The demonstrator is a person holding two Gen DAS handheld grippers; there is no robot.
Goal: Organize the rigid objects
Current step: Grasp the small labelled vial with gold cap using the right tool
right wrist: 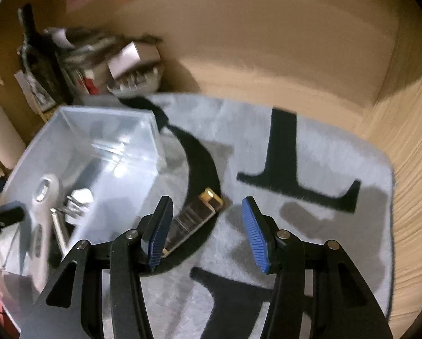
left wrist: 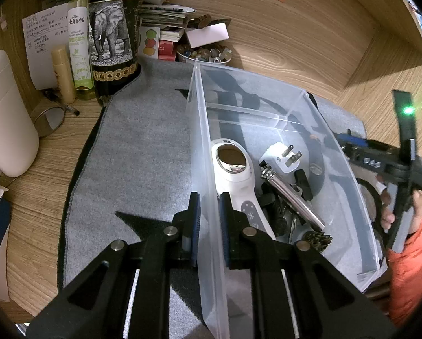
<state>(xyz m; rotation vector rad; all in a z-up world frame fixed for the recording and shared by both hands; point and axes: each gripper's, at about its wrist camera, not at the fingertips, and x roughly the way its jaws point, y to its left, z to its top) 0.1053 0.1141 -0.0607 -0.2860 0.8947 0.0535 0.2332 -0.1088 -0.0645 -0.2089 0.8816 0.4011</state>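
Now steadying the bin (left wrist: 208,169): left gripper (left wrist: 210,226) pinched on its near wall, one finger outside, one inside, with only thin clear plastic between. Right gripper (right wrist: 208,231) spread wide, holding nothing, hovering over the mat (right wrist: 323,155) toward the counter's right edge. Just beside its left pad (right wrist: 157,231), a flat clear case with a gold cap (right wrist: 196,217), lying on the mat close against the bin's outer wall, likely the next piece to go in. Best taken across its narrow sides, pads square to the flat faces, lifted high enough to pass the rim, then set down in the bare far part of the bin instead of dropped on the pile. Slick hard plastic, so apt to slip if gripped near one end. Inside already: a white glossy device with a mirror-like oval (left wrist: 233,166), a white plug with metal prongs (left wrist: 284,155), a polished steel rod (left wrist: 295,200), some black bits. Mat grey, felt-like, with black shapes; counter pale wood grain. Right view blurred, so finer detail of the case unclear.
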